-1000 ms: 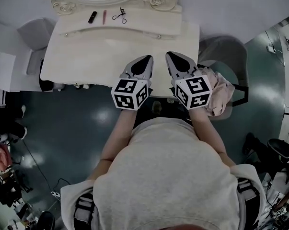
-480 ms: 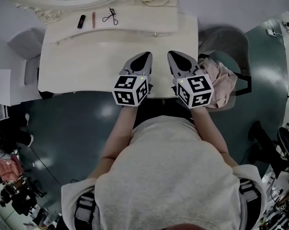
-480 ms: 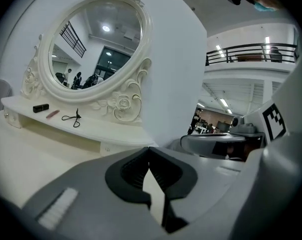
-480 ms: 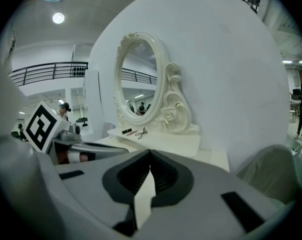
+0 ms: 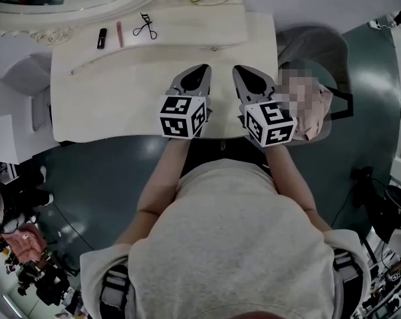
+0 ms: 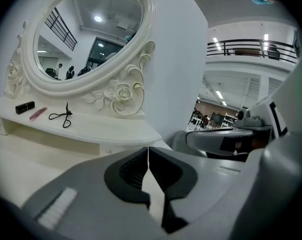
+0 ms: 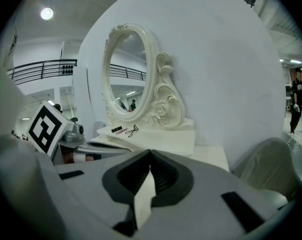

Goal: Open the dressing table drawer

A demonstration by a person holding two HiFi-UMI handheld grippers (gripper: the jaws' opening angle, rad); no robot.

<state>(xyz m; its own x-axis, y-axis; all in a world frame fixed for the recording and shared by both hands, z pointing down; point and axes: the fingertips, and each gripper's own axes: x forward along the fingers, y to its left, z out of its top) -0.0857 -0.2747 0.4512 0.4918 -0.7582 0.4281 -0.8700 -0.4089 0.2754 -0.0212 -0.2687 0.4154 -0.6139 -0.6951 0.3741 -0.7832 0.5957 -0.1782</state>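
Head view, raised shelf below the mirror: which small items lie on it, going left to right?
black tube → pink stick → eyelash curler

A curved white wall [image 7: 231, 74] rises at the back, the floor [image 5: 114, 171] is dark teal and glossy with pale glints of light, a grey chair [image 5: 310, 45] stands at the right — and higher up a black railing [image 6: 251, 45] lines a lit balcony under a round ceiling lamp [image 7: 46, 13].

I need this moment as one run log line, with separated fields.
left gripper: shut, empty | right gripper: shut, empty | position: both over dressing table front edge | contact: none seen
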